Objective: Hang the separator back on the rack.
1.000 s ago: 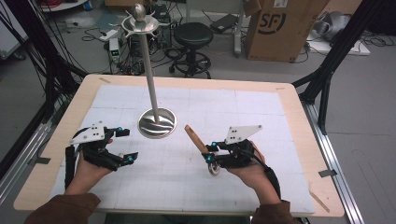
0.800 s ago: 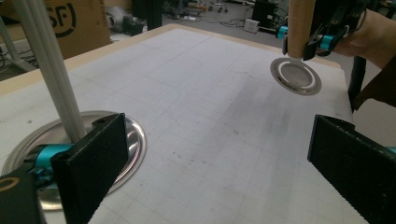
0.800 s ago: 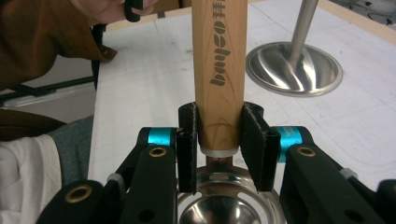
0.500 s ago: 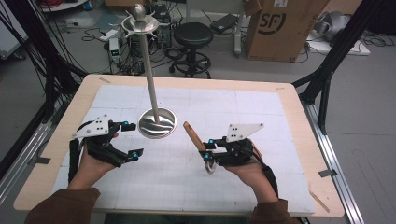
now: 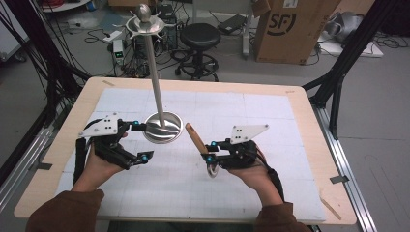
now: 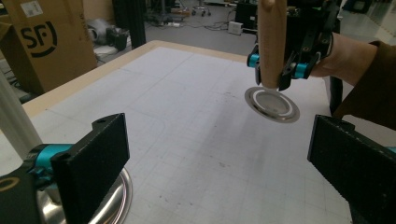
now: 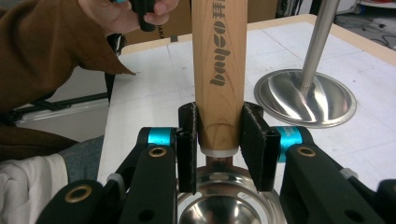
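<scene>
The ladle sits in the right gripper, whose jaws are clamped on the wooden handle just above the metal cup. Held low like that, the handle stays steady and tilted above the worktop. The left gripper has its jaws wide apart with nothing in them, beside the stand, maybe ready to help

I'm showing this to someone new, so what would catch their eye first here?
Probably the tall steel stand rising from its round base at the middle of the table. Next, the right gripper clamped on the wooden handle of a small metal ladle, while the left gripper stands open beside the stand's base.
</scene>
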{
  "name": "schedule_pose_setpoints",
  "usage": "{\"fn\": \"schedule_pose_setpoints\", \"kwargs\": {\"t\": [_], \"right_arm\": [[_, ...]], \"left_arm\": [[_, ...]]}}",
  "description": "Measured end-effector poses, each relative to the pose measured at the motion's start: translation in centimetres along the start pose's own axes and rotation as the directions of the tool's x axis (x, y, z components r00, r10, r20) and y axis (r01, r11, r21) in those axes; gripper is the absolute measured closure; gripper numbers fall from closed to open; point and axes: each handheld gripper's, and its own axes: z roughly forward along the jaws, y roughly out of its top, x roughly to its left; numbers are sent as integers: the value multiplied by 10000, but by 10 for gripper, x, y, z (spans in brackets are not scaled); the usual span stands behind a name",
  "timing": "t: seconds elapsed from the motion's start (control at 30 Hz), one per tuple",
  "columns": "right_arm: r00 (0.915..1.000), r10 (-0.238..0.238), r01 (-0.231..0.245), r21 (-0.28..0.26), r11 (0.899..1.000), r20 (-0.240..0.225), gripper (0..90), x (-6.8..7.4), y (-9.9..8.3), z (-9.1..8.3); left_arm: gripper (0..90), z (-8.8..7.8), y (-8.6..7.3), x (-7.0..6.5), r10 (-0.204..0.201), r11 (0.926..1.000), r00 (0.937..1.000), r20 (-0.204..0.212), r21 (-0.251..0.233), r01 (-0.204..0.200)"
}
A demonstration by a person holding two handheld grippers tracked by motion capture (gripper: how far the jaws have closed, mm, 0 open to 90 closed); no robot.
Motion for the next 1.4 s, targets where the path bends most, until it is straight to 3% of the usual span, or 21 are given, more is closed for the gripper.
{"fn": "schedule_pose_setpoints", "kwargs": {"t": [0.57,0.67,0.8,0.9,1.13,1.3,1.4], "right_arm": [[9974,-371,356,-250,9991,-614,686,3,19,23],[9964,-462,441,-306,9986,-710,686,4,21,25],[9955,-507,471,-457,9978,-807,686,5,22,27],[9941,-588,539,-552,9970,-912,686,7,23,28],[9929,-633,576,-578,9967,-1010,686,8,24,29],[9923,-630,565,-625,9964,-1064,686,8,25,30],[9918,-663,598,-617,9963,-1096,686,8,25,31]], "left_arm": [[65,19,27,-10,373,9992,9972,649,-173,-363],[136,22,32,-12,470,9986,9940,983,-306,-442],[145,27,36,-15,525,9982,9922,1132,-364,-487],[207,30,38,-16,625,9975,9890,1339,-415,-574],[257,37,40,-18,738,9968,9878,1368,-392,-690],[347,40,42,-20,792,9953,9822,1702,-682,-685],[420,41,43,-20,849,9947,9821,1679,-724,-736]]}}
